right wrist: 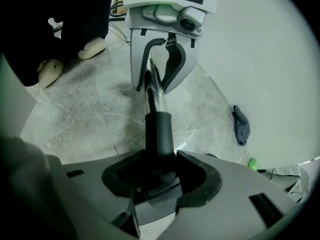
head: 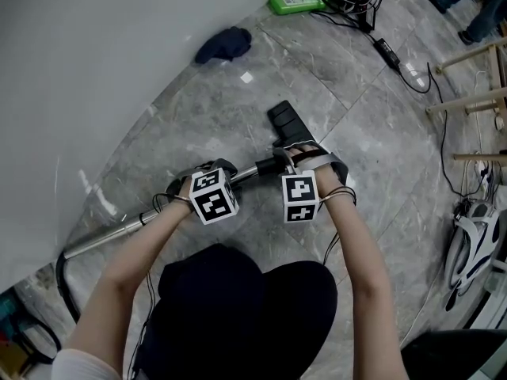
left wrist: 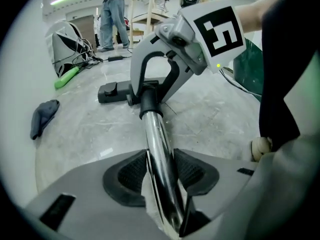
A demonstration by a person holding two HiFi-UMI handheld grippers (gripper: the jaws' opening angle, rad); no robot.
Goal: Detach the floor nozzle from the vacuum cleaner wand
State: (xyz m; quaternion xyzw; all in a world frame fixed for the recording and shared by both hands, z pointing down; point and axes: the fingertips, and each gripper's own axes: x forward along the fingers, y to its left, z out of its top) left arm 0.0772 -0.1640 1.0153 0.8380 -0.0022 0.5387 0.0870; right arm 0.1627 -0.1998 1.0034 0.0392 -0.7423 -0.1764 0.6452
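1. The floor nozzle (head: 285, 119) lies flat on the floor, at the far end of the wand (head: 103, 240) and not yet detached. The chrome tube runs back from it toward the person, low across the floor.
2. The right gripper (right wrist: 160, 176) sits over the black collar (right wrist: 159, 134) where the chrome ends, just short of the nozzle. The collar fills the gap between the jaws and the pads look pressed onto it, so I'd call that a grip.
3. The left gripper (left wrist: 162, 176) is a little further back on the bare chrome. It is clamped on the wand, with the tube squeezed between both pads.
4. My read on the split: one hand braces the tube while the other takes the joint end. That sets up a pull-apart or a twist, with both grippers pointing steeply down onto it.
5. If the collar has a release catch, I can't spot it from here.
6. The surface is a grey marble-look tile floor (head: 372, 109), shiny, so the nozzle may slide.
7. Around it there's a dark cloth (head: 224, 43) lying well off, and a green thing (head: 296, 2) further out.
8. Cables (head: 396, 54) trail by some wooden frames (head: 467, 101), and a big white panel (head: 95, 54) stands on the person's left.
9. Somebody's standing (left wrist: 114, 14) in the background.
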